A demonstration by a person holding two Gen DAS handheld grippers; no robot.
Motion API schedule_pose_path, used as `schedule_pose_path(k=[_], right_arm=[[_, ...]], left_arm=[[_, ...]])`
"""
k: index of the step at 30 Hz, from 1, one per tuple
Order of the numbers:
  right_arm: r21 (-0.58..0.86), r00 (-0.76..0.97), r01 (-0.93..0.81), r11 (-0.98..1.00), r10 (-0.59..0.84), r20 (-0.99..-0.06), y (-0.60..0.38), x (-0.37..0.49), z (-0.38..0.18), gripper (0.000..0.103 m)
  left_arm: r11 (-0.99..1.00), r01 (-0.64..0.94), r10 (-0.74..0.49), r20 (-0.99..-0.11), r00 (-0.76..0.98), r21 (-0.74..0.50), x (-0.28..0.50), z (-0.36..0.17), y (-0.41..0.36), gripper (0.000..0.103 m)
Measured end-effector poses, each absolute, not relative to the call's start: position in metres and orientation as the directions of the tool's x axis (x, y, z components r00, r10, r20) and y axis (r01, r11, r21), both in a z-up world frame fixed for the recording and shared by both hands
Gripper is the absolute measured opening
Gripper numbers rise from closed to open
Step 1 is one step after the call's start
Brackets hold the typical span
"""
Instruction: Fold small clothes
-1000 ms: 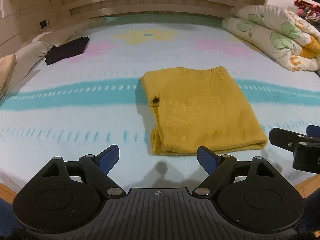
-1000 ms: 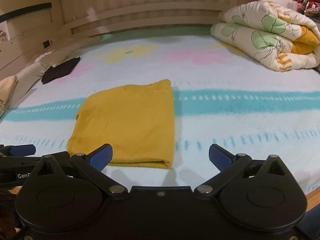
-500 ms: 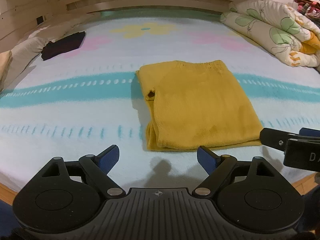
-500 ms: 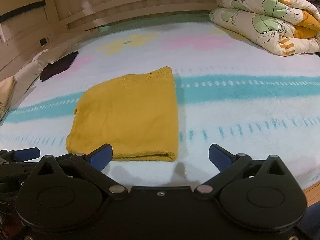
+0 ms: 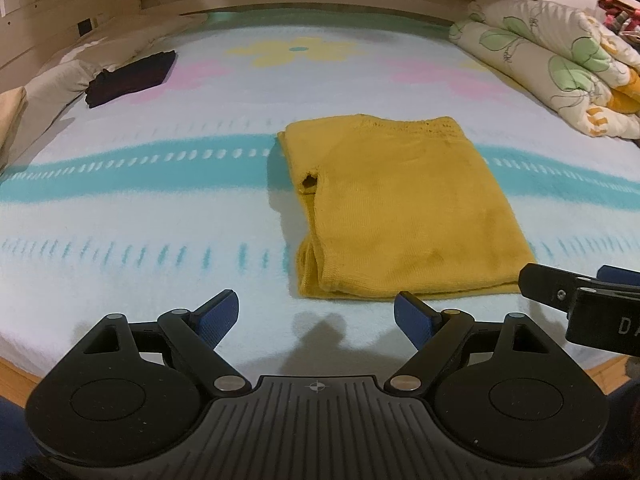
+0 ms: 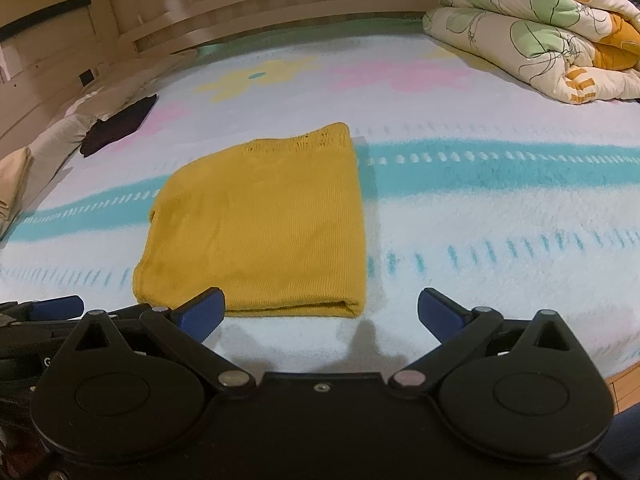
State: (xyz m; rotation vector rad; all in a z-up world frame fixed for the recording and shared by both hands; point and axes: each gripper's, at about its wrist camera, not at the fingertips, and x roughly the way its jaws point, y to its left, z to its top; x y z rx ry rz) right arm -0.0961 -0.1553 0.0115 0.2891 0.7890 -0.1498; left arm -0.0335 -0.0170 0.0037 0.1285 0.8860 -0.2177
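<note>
- Yellow garment point(image 5: 404, 208) lies flat on the bed point(image 5: 140, 240), already folded into a rough rectangle, just beyond both sets of fingers; nothing is holding it.
- Nearest you, the left gripper point(image 5: 316, 314) hovers above the bed with its blue fingers point(image 5: 218, 314) spread wide and empty, aimed at the garment's near left corner.
- Your right gripper point(image 6: 320, 310) sits beside it, fingers point(image 6: 200, 312) likewise spread and empty, in front of the garment's near edge and near right corner.
- Judging by its shape, one more fold looks likely: near edge carried over to the far edge.
- To do that well, pinch all the layers at each near corner; the left edge shows loose stacked layers that could slip apart.
- Lift both corners evenly and low, carry them forward together, and lay them down square with the far, openwork-knit edge.
- Let go only once the cloth lies flat, so nothing drags.
- Farther off, a dark folded cloth point(image 5: 130, 78) lies at the far left.
- A flowered quilt point(image 6: 536, 28) is bundled at the far right, well clear.
</note>
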Motion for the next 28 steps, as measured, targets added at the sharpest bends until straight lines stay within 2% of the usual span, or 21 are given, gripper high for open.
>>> schedule_pose_path(k=[28], right_arm=[[0.207,0.693,0.242,0.948,-0.02,-0.72,-0.156,-0.0965,0.0095,0.102]], left_arm=[[0.967,0.256,-0.15,-0.778,0.61,0.014,-0.0346,0.0032,-0.0202,0.085]])
